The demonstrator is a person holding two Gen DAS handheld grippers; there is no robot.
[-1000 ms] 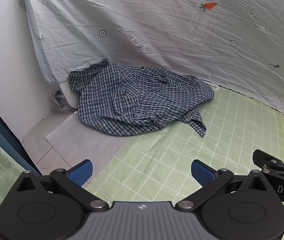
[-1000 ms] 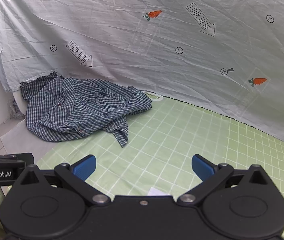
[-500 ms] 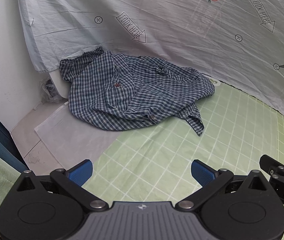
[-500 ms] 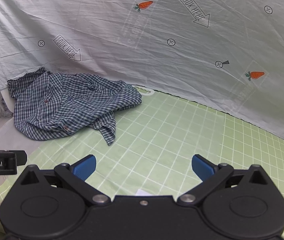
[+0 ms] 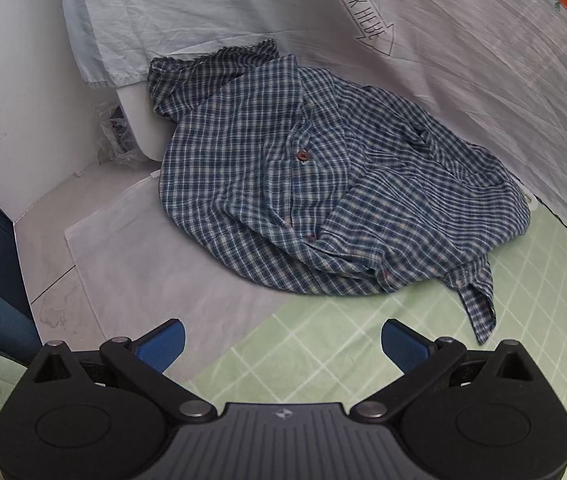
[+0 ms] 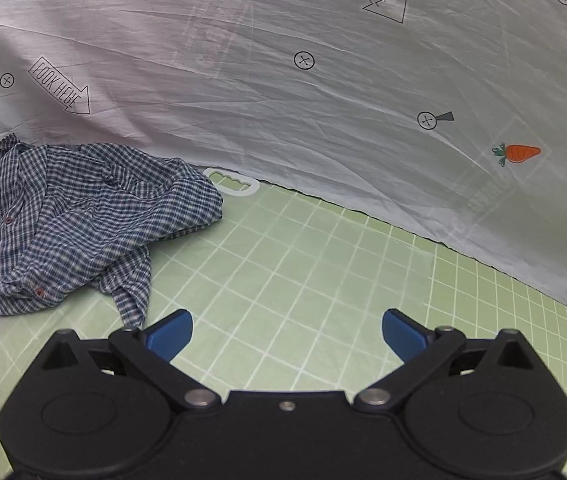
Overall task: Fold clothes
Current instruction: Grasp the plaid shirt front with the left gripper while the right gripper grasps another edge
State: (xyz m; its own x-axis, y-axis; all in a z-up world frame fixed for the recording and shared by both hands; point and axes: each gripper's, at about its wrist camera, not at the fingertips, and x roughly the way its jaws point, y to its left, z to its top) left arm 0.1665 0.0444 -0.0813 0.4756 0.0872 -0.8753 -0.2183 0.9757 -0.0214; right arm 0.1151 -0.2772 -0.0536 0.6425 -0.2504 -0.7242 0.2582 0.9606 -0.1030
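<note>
A blue-and-white checked shirt (image 5: 323, 184) lies crumpled in a heap at the back left of the work surface, partly on a white sheet and partly on the green grid mat (image 5: 363, 344). It also shows in the right wrist view (image 6: 75, 220) at the left. My left gripper (image 5: 281, 344) is open and empty, just short of the shirt's near edge. My right gripper (image 6: 285, 332) is open and empty over the green mat (image 6: 323, 280), to the right of the shirt's dangling corner.
A pale sheet printed with carrots and arrows (image 6: 323, 80) hangs behind the surface. A white sheet (image 5: 143, 264) lies under the shirt's left side. A white wall (image 5: 11, 100) and a plastic bag (image 5: 113, 136) are at the left. A white plastic handle (image 6: 231, 182) lies by the shirt.
Both grippers have moved forward toward the shirt, which now looks larger and closer. The left gripper has swung left. Both stay open.
</note>
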